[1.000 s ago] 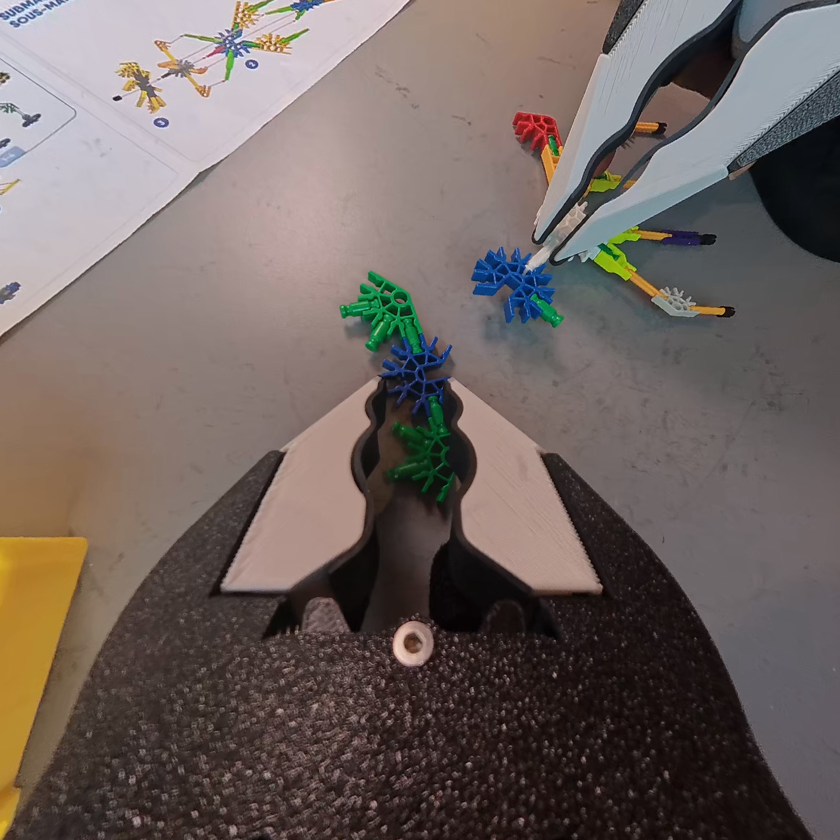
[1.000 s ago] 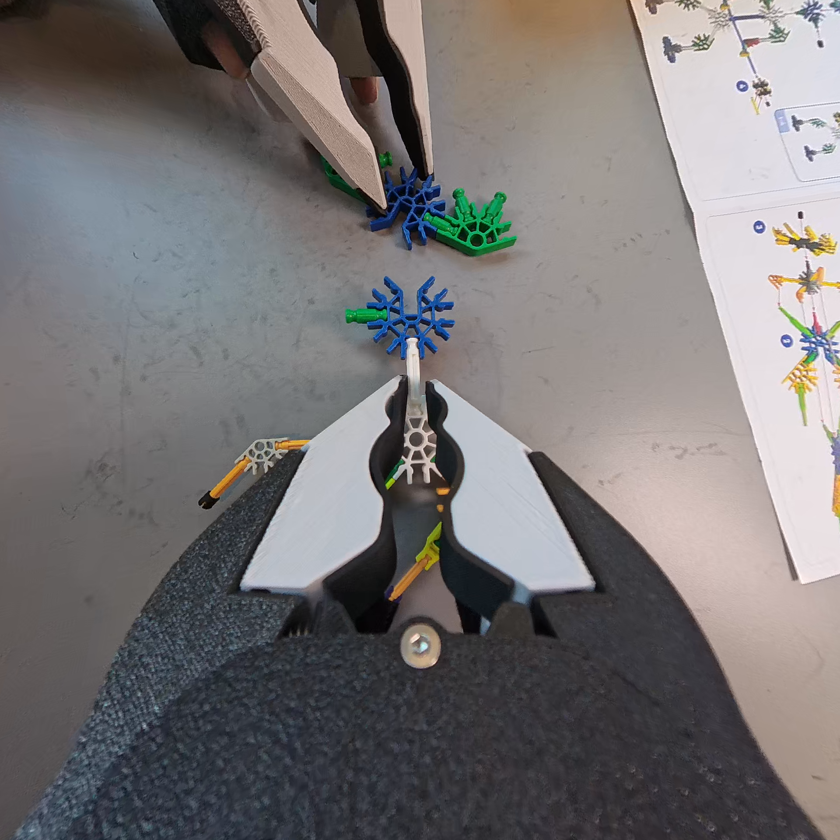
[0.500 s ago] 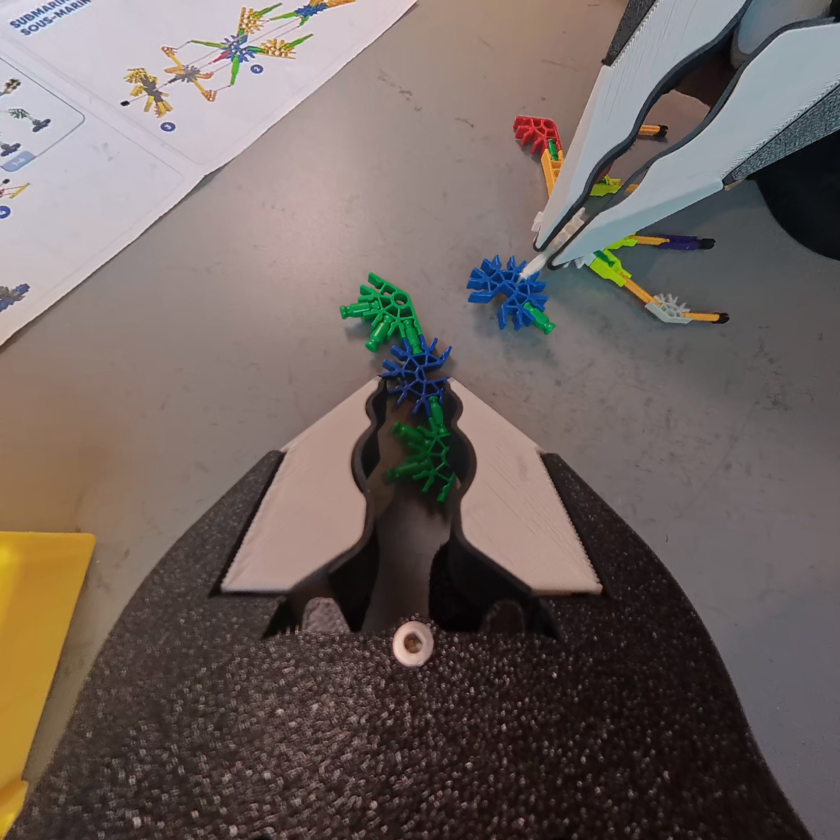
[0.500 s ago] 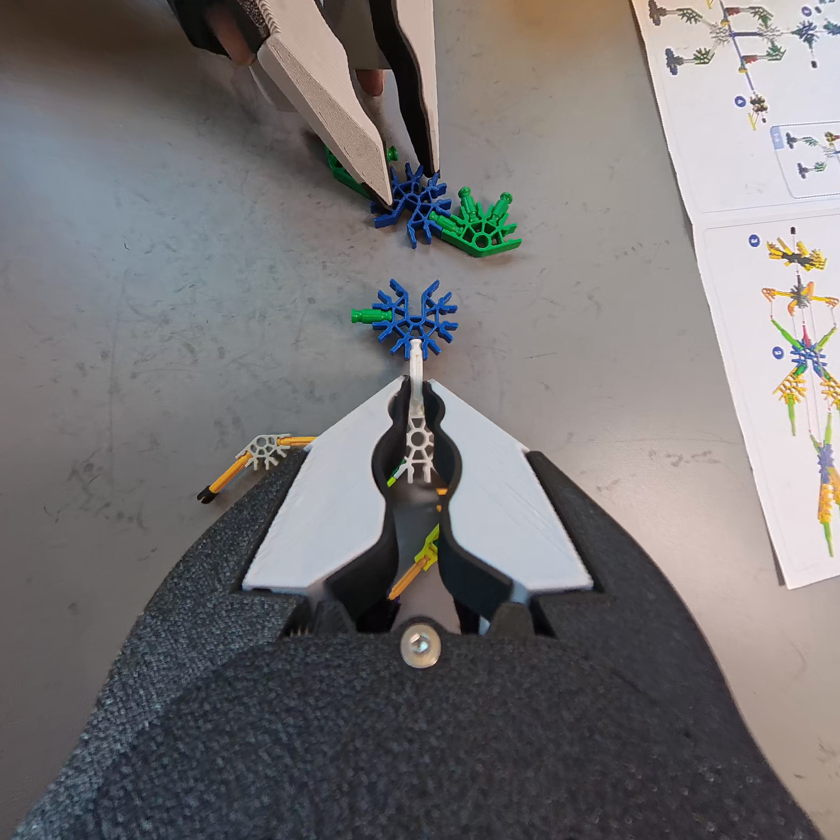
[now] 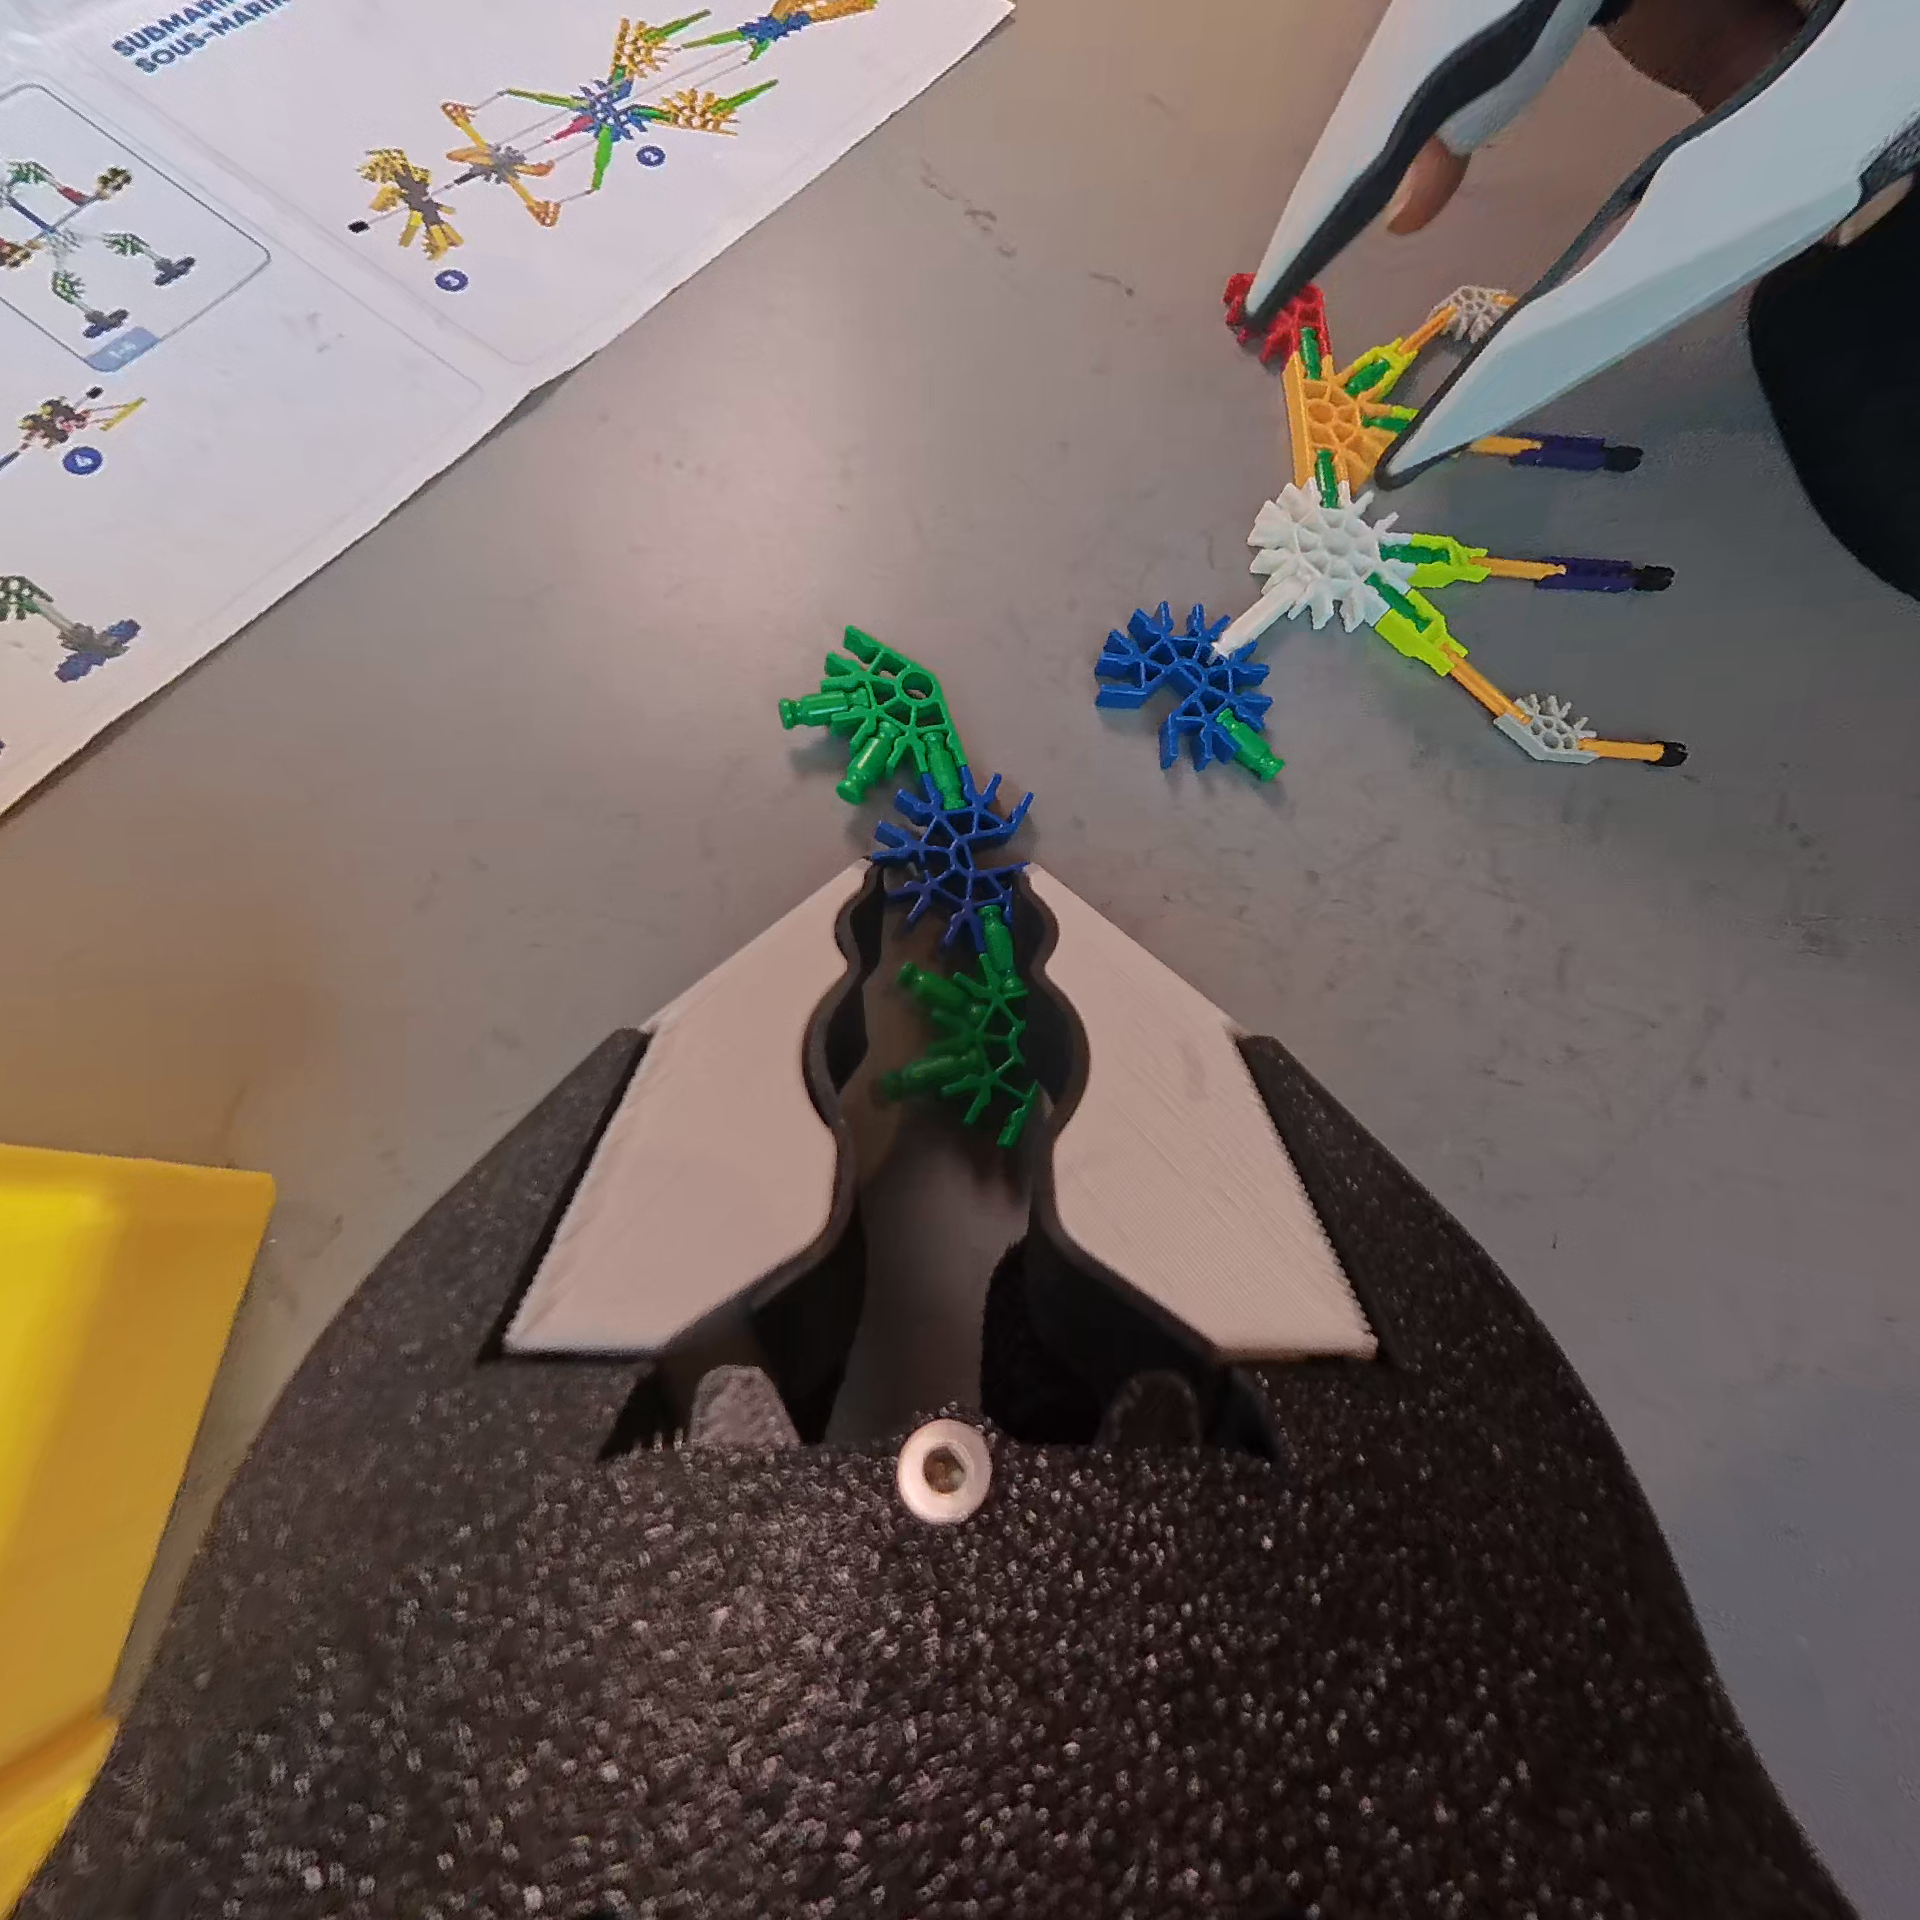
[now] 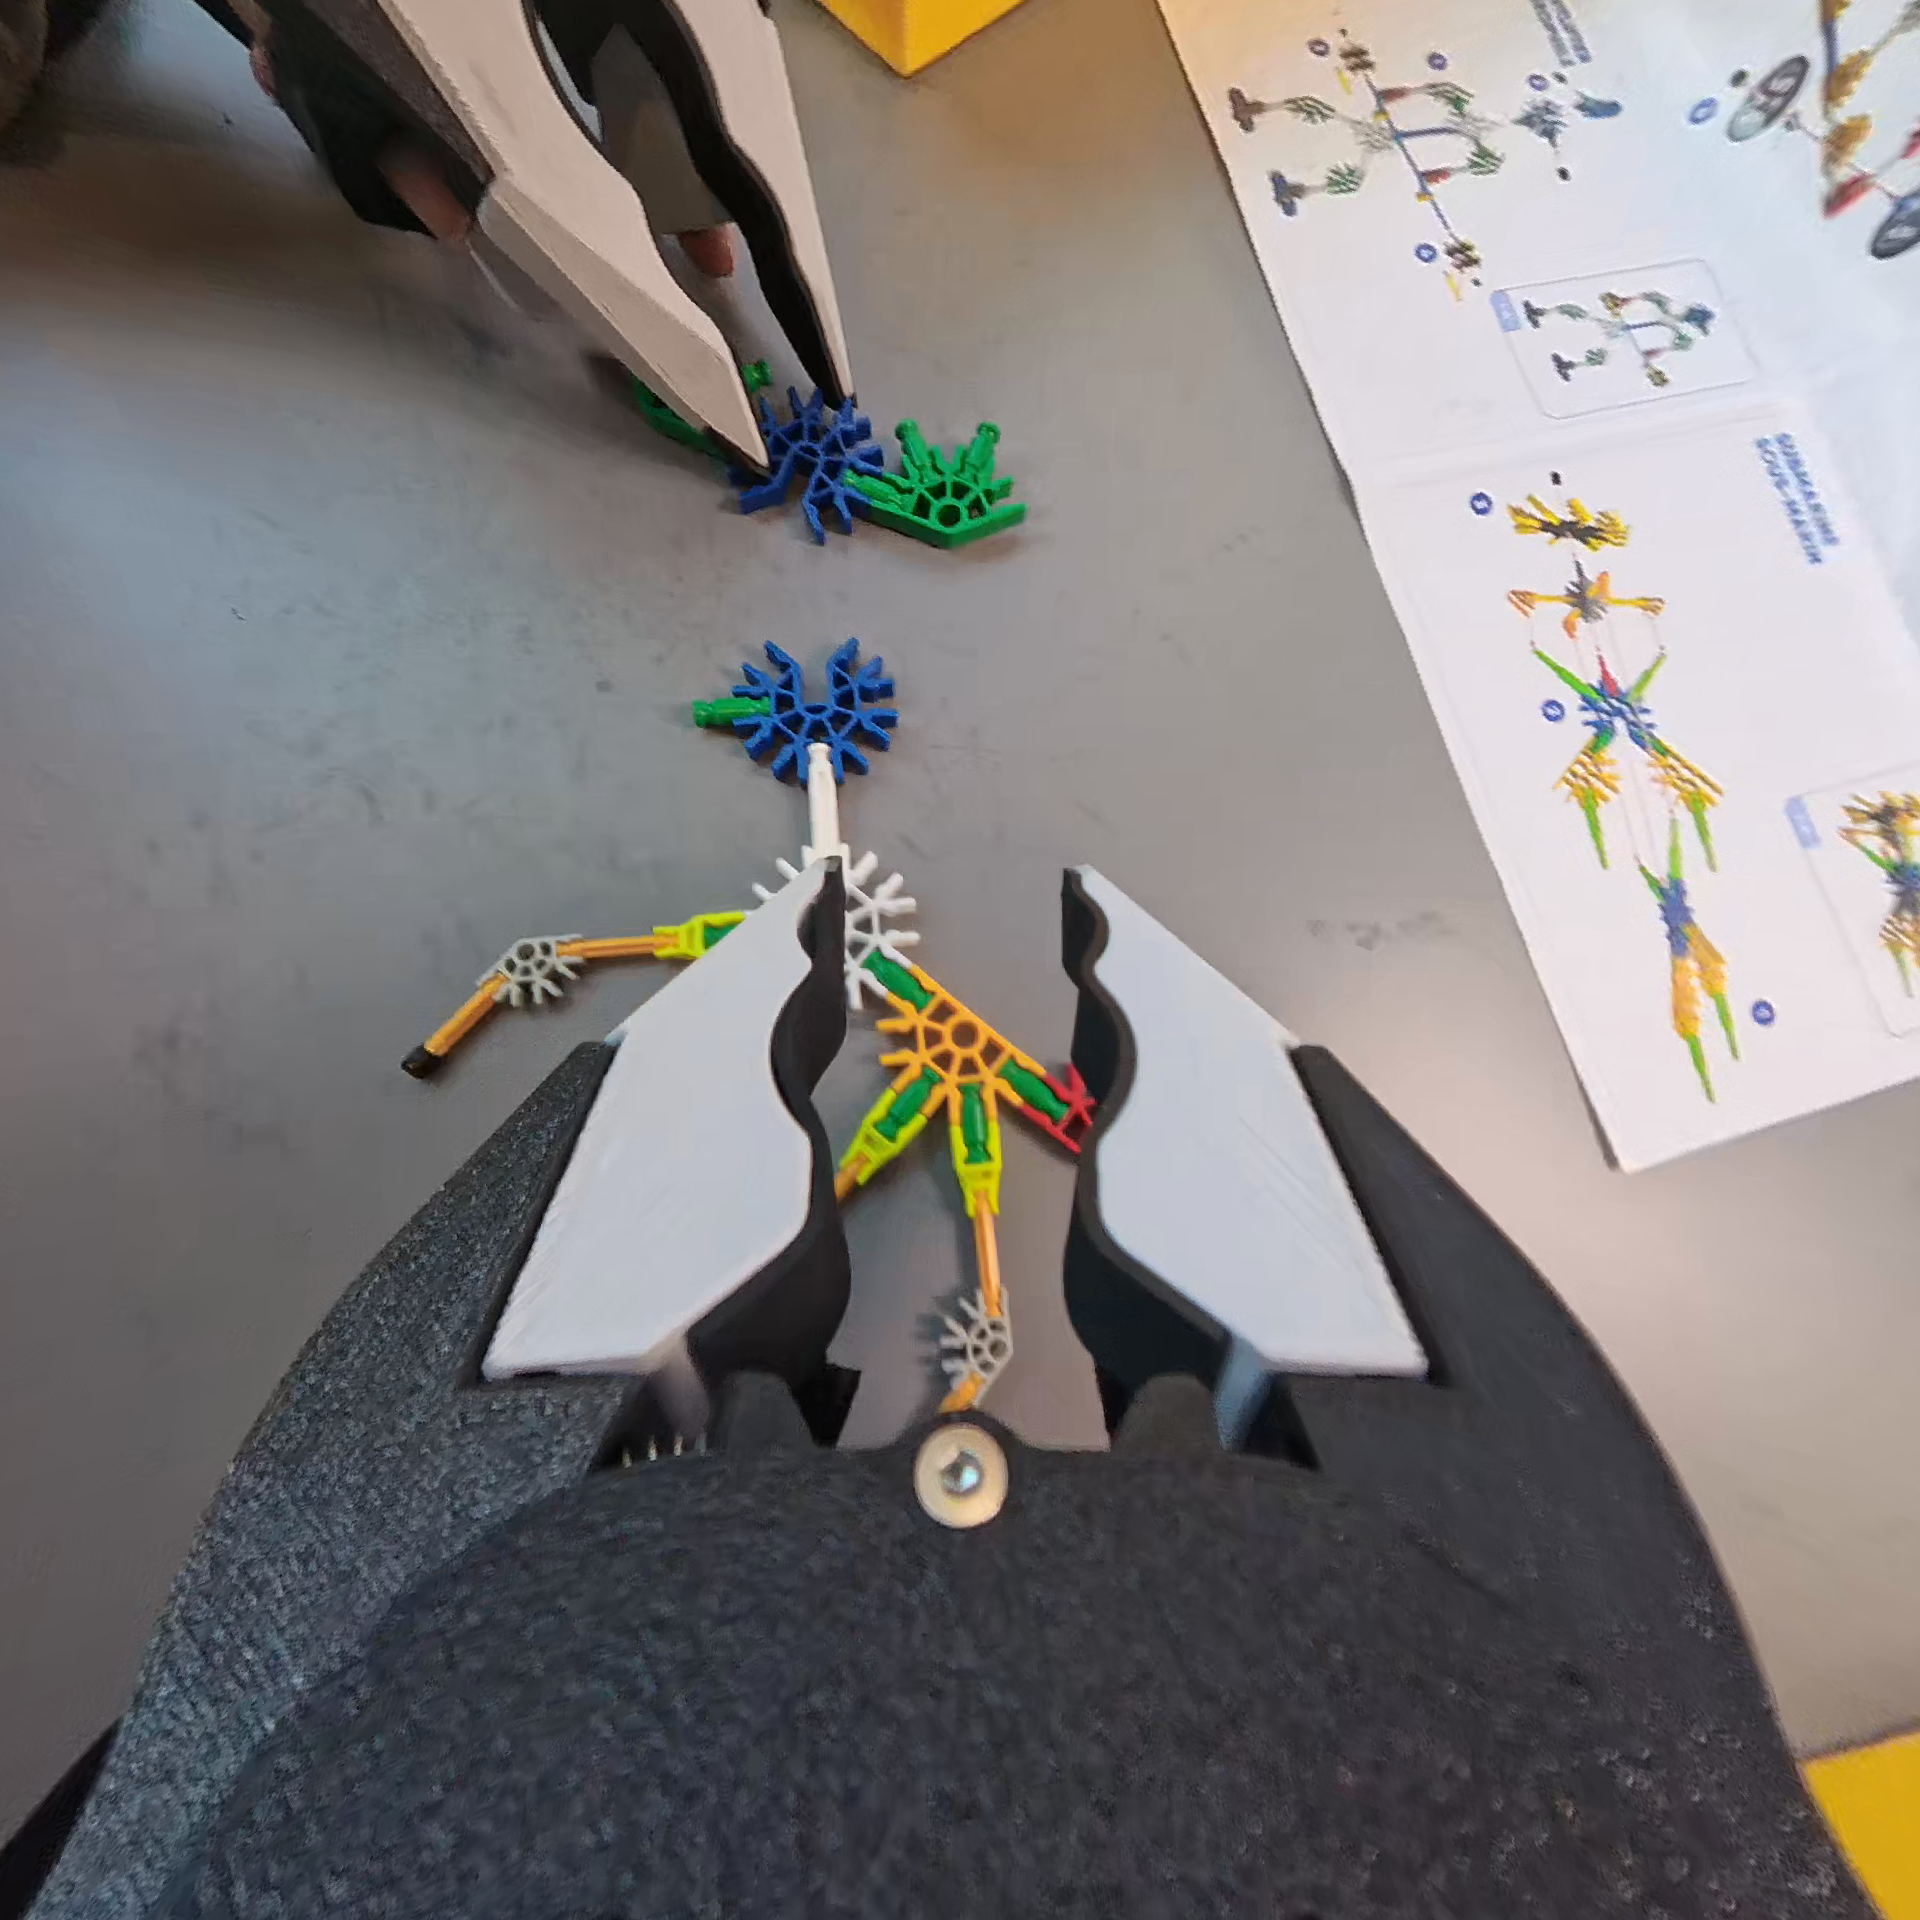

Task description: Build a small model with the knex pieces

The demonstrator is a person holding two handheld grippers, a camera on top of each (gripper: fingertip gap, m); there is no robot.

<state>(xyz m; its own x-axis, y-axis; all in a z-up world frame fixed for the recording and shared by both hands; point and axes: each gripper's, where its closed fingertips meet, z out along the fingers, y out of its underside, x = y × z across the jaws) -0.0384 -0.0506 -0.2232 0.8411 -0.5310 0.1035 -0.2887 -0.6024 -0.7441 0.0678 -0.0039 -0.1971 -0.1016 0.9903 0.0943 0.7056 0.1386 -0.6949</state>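
A: Grey bench (image 5: 520, 727) under everything. Our left gripper (image 5: 951, 878) has its fingers clenched on the green-and-blue chain (image 5: 951, 831) of toy construction pieces: the blue snowflake connector sits at the tips, one green fan piece lies back between the fingers, the other out in front on the bench.

B: And our right gripper (image 6: 945, 883) stands with its fingers spread wide, grasping nothing. It straddles the multicoloured assembly (image 6: 951, 1049), which lies flat on the bench; its white rod (image 6: 821, 800) meets a second blue snowflake connector (image 6: 816, 712).

A: That joint looks the weak spot to us. A nudge from either spread finger could pull the rod out of the blue piece, or skew the whole assembly.

B: Our own hold is only at the tips, so the chain might twist or bend at its green rods.

A: The left wrist view shows the purple-tipped rods (image 5: 1579, 452) and the yellow bin (image 5: 114, 1403) beside us.

B: The right wrist view alone shows the orange hub between our fingers, and more of the instruction sheet (image 6: 1558, 520).
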